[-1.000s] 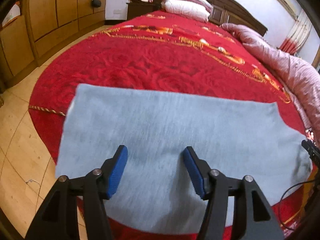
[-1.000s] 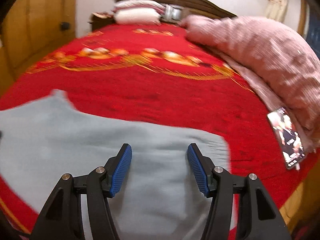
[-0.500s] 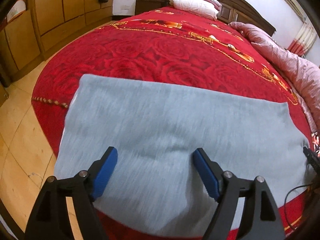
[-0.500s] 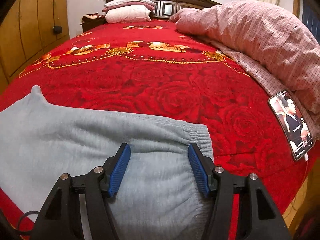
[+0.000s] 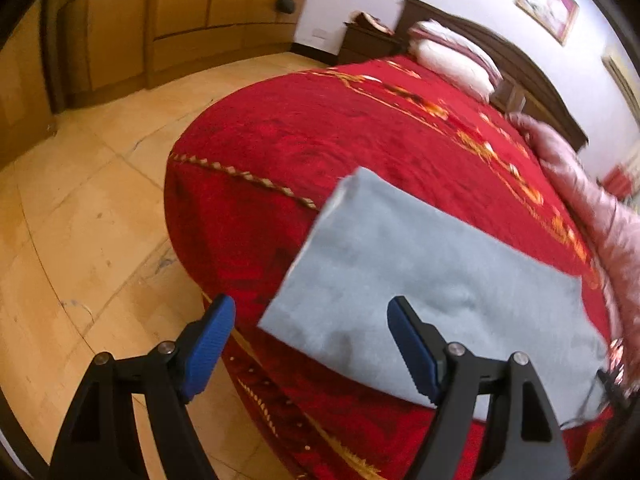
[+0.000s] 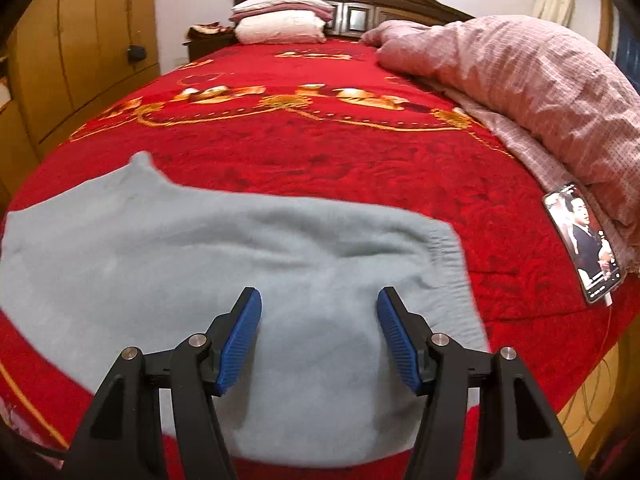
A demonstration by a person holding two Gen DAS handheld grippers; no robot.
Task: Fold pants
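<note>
Both jaws wide open, empty: left gripper (image 5: 308, 344) should pinch the pants (image 5: 420, 280) hem corner, right gripper (image 6: 320, 336) the waistband.

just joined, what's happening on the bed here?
A person is folding grey pants on a red bedspread with two handheld grippers. The pants lie flat near the foot of the bed, apparently already folded leg over leg. The right gripper is open above the waistband end; the left gripper is open near the cuff-end corner at the bed's edge. Neither holds fabric. A lit phone lies beside a pink quilt.
</note>
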